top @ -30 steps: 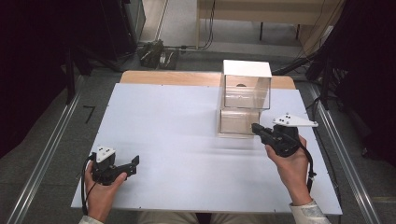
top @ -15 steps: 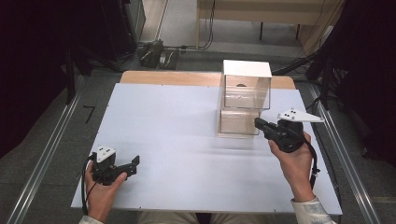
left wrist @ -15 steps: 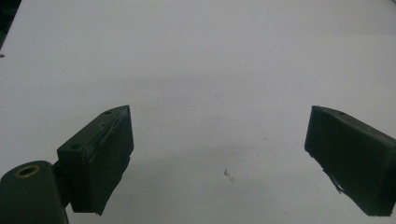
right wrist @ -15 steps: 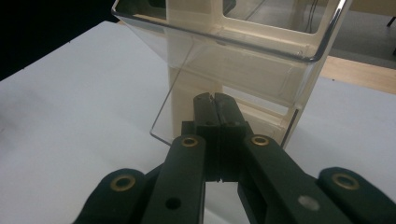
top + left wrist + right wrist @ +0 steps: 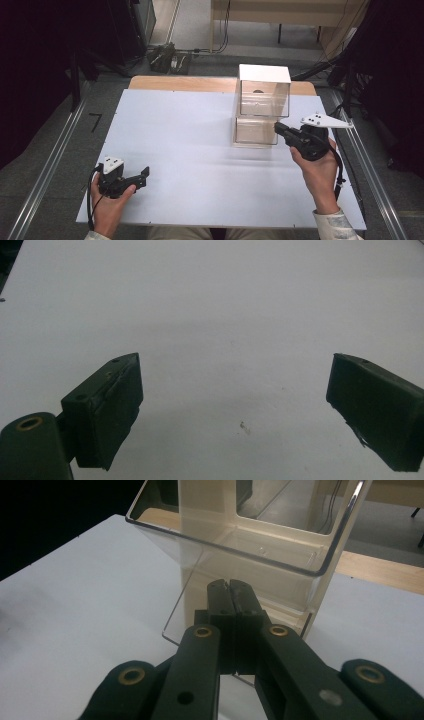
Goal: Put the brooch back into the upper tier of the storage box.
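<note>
We see a white table (image 5: 200, 150) with a strip of bare wood along its far edge. Toward the far right of it stands a clear plastic box (image 5: 262, 107) of two stacked compartments with a white top; the lower compartment opens toward the person's side. A small dark round shape shows through the upper compartment, and we cannot tell what it is.

The right tongs (image 5: 278, 128) sit just at the right front corner of the lower compartment, held in the right hand (image 5: 315, 165), with the grey three-cornered plate (image 5: 325, 120) on top. In the right gripper view the right tongs (image 5: 230, 586) are pressed together with nothing between them, their tips at or against the clear wall of the box (image 5: 260, 545); whether they touch it we cannot tell. The curved clear rim of the compartment stands directly in front of them.

The left tongs (image 5: 145, 174) rest low at the near left of the table, well apart from the box, in the left hand (image 5: 107, 200). In the left gripper view the left tongs (image 5: 235, 405) are spread wide over bare table (image 5: 225, 315), empty, with a few faint specks on the surface.

Beyond the table lie a grey floor (image 5: 200, 25), dark cables (image 5: 165, 55) and a pale bench (image 5: 280, 7) cut off at the top. Dark curtains at both sides hide the rest.
</note>
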